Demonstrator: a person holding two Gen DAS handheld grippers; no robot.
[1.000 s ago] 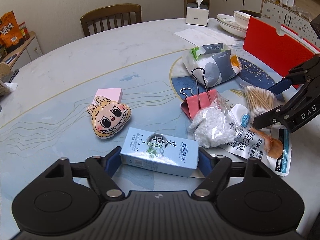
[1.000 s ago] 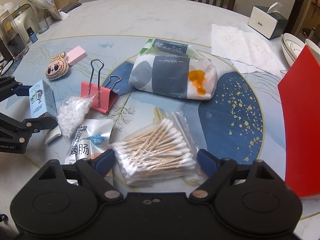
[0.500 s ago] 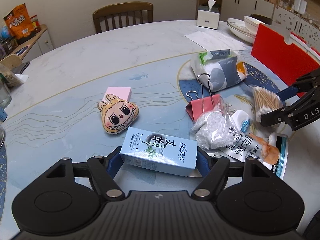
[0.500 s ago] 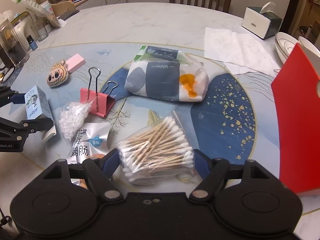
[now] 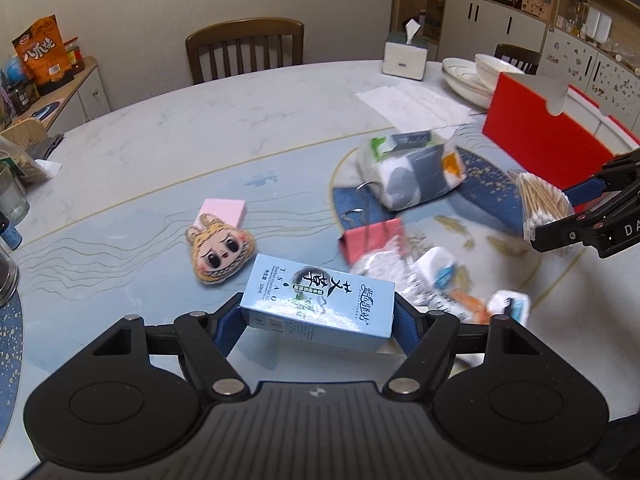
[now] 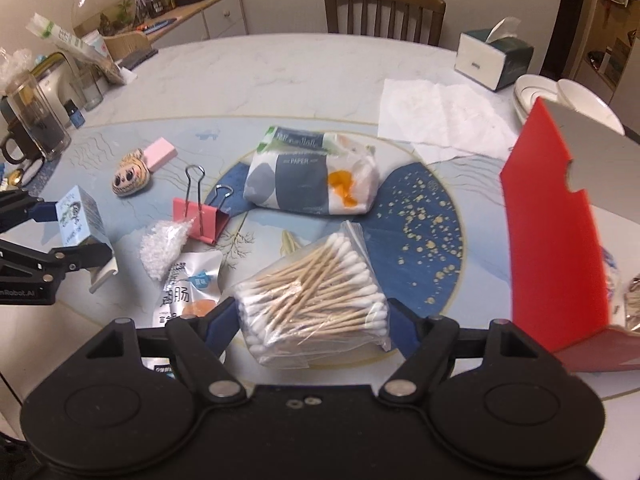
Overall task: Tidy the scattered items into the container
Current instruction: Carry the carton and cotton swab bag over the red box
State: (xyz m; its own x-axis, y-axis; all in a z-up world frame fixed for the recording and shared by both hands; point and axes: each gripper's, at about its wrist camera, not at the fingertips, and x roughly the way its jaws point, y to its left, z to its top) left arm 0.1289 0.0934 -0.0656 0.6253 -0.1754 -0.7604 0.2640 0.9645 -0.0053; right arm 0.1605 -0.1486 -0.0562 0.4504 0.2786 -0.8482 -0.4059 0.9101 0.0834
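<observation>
My left gripper [image 5: 318, 318] is shut on a light blue carton [image 5: 318, 306] and holds it above the table; it also shows in the right wrist view [image 6: 78, 218]. My right gripper [image 6: 310, 316] is shut on a clear bag of cotton swabs [image 6: 314, 294], lifted off the table; the bag also shows in the left wrist view [image 5: 540, 206]. The red open box [image 6: 556, 248] stands at the right, with some items inside. On the table lie a tissue pack [image 6: 312, 174], a red binder clip [image 6: 200, 218], a bag of white beads [image 6: 162, 244], a snack sachet [image 6: 188, 292], a doll-face charm [image 6: 130, 176] and a pink eraser [image 6: 160, 152].
A tissue box [image 6: 494, 58], stacked white dishes [image 6: 568, 98] and paper sheets [image 6: 440, 114] sit at the far right. Jars and a mug [image 6: 28, 120] stand at the left edge. A wooden chair [image 6: 384, 12] is behind the table.
Both grippers have lifted up and back with their loads. The carton and the swab bag have come off the table; the red box now sits closer at my right.
</observation>
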